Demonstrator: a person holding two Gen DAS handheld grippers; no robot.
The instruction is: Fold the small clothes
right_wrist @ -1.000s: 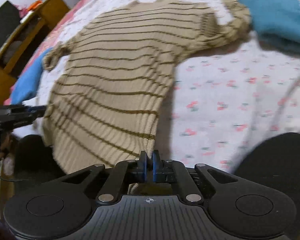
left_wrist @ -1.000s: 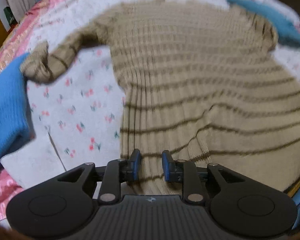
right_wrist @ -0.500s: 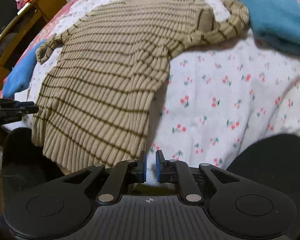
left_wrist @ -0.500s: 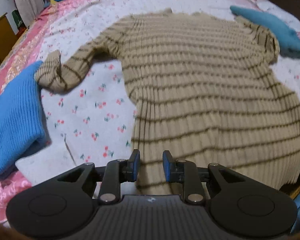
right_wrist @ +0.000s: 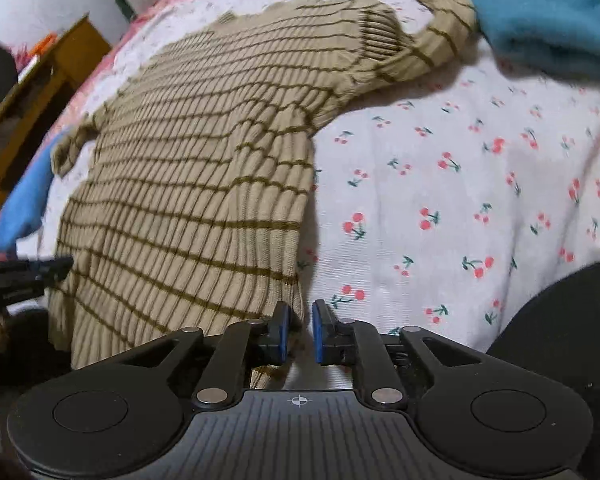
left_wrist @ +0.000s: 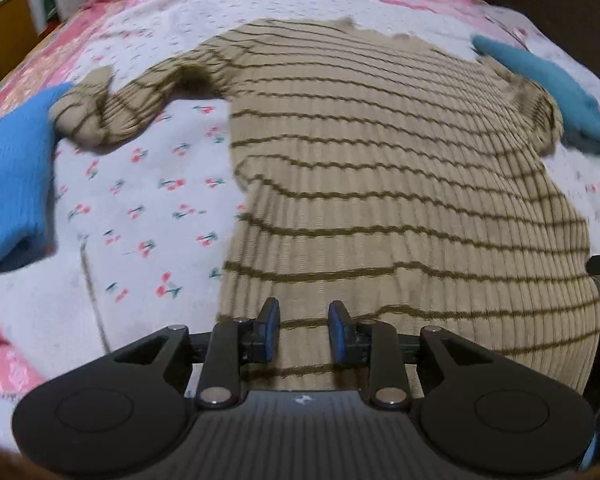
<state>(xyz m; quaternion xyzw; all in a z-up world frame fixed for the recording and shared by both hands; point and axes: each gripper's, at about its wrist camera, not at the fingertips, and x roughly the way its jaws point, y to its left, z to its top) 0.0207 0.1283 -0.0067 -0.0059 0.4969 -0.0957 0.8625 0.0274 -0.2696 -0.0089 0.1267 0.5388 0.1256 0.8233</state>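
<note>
We see a beige ribbed sweater (left_wrist: 400, 184) with thin dark olive stripes lying spread flat on the cherry-print bedspread (left_wrist: 140, 208), its hem at the bed's near edge and its scalloped neckline toward the far side. Its left sleeve (left_wrist: 112, 108) stretches out sideways, the cuff bunched toward the bed's left edge. Its right sleeve (right_wrist: 420, 44) angles away toward the far right corner. A few soft ripples cross the body near the hem and along the right side seam.
</note>
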